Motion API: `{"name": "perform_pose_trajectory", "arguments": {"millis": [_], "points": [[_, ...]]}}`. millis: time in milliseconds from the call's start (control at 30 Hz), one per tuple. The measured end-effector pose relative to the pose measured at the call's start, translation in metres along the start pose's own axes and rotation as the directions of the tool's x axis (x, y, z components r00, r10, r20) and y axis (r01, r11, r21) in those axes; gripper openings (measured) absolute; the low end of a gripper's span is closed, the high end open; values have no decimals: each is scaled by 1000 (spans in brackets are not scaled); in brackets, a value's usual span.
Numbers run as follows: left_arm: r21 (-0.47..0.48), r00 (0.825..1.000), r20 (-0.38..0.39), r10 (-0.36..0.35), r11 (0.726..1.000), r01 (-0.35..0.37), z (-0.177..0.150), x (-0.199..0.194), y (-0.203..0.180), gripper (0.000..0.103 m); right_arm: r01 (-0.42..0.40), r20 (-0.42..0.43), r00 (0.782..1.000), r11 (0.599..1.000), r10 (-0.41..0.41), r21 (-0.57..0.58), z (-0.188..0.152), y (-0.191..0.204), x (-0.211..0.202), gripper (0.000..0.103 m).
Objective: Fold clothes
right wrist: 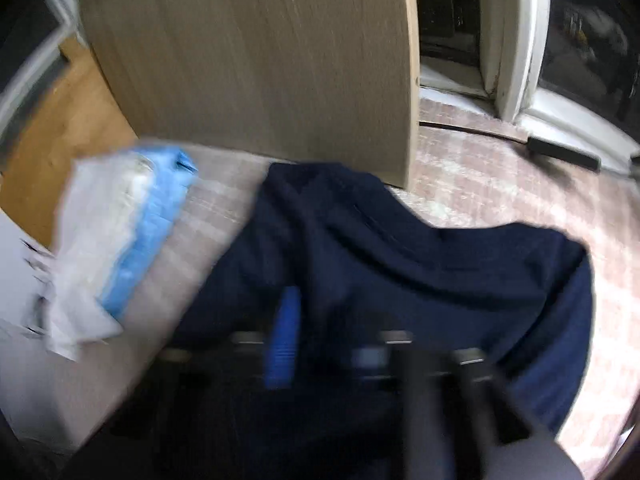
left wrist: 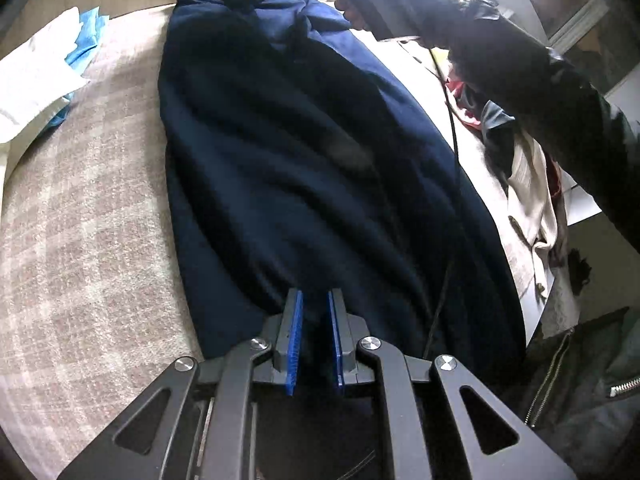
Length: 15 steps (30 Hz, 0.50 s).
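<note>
Navy knit garment [left wrist: 304, 168] lies lengthwise on plaid bed [left wrist: 88, 216]: soft, limp, light (creases easily). Left gripper [left wrist: 314, 320] pinches its near hem; right gripper [right wrist: 320, 340] blurred, apparently nearly closed at far edge.

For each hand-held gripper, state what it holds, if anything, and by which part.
The left hand-held gripper pinches the navy garment at its near edge. The right hand-held gripper is blurred over the same cloth; a hold cannot be told.

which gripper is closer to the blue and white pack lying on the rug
Right. The right gripper sits over the navy garment with the blue and white pack just to its left. The left gripper is at the garment's other end, the pack far off.
</note>
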<state>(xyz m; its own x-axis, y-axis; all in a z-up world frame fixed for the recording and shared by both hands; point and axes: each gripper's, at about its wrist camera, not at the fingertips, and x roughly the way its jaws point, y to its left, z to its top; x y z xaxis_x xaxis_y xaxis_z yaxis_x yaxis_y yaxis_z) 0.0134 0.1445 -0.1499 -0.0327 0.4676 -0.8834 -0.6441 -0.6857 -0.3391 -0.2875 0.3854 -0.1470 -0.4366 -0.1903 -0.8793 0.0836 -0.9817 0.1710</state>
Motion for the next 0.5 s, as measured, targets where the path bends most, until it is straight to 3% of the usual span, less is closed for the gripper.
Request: {"name": "perform_pose_trajectory", "arguments": {"millis": [33, 133, 200, 233, 367, 500], "points": [[5, 1000, -4, 4, 1000, -4, 2, 1, -1, 12, -8, 7, 1000, 1000, 8, 7, 1, -4, -4, 12], [13, 1000, -12, 14, 1000, -14, 3, 5, -3, 12, -169, 145, 978, 979, 152, 111, -8, -27, -59, 19], [20, 1000, -12, 14, 1000, -14, 3, 7, -5, 12, -227, 287, 941, 963, 178, 147, -36, -41, -114, 26], [18, 1000, -13, 12, 1000, -12, 3, 7, -5, 12, -213, 300, 941, 965, 159, 155, -51, -44, -128, 26], [11, 1000, -19, 7, 1000, -7, 5, 9, -5, 12, -149, 220, 970, 971, 106, 188, -106, -53, -131, 19], [8, 999, -31, 8, 1000, -8, 8, 10, -7, 14, -103, 103, 991, 973, 83, 206, -117, -62, -89, 14]]}}
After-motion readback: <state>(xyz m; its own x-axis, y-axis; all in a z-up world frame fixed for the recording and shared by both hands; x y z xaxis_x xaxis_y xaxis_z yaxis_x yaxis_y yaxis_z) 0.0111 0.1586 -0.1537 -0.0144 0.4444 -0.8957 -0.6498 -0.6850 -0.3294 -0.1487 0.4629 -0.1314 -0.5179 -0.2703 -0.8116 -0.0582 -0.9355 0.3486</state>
